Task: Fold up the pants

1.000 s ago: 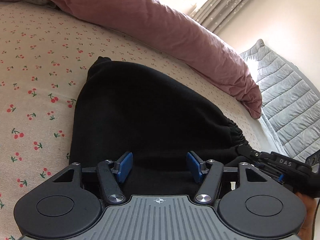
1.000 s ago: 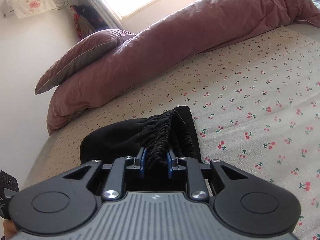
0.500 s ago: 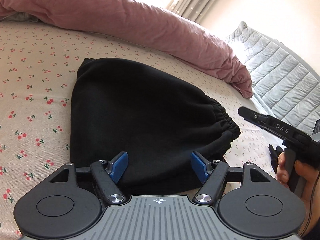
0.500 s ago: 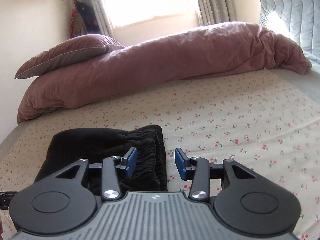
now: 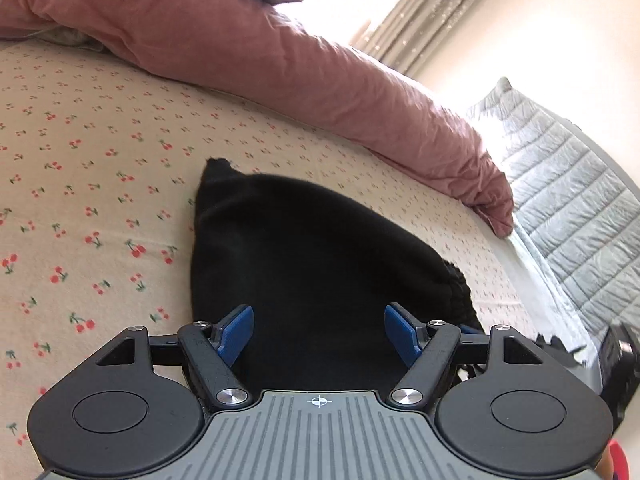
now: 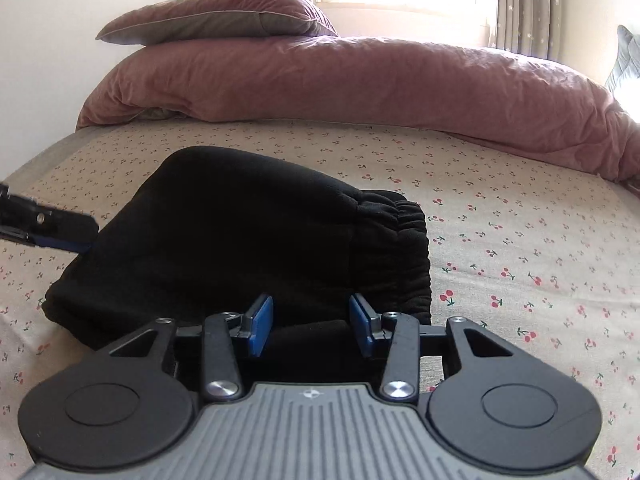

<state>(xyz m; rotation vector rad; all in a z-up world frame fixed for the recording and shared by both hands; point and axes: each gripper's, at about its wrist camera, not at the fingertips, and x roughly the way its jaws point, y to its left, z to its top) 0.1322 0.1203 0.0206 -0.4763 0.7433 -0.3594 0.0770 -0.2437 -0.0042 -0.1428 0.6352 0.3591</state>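
Observation:
The black pants [image 5: 304,264] lie folded in a compact bundle on the cherry-print bed sheet [image 5: 80,184], the gathered elastic waistband at its right edge [image 5: 460,292]. My left gripper [image 5: 318,332] is open, its blue pads wide apart just above the bundle's near edge, holding nothing. In the right wrist view the pants [image 6: 240,232] fill the middle, waistband [image 6: 404,236] to the right. My right gripper [image 6: 312,324] is open over the bundle's near edge, empty. The left gripper's fingers [image 6: 44,224] show at the left edge beside the bundle.
A rolled pink duvet [image 5: 300,68] [image 6: 360,84] lies along the far side of the bed with a pillow [image 6: 224,16] on top. A grey quilted cushion [image 5: 568,184] stands at the right. The window and curtains [image 6: 520,0] are behind.
My right gripper let go of the waistband, opened and pulled back to the bundle's near side. My left gripper stayed open and shifted slightly. The pants now lie flat and released.

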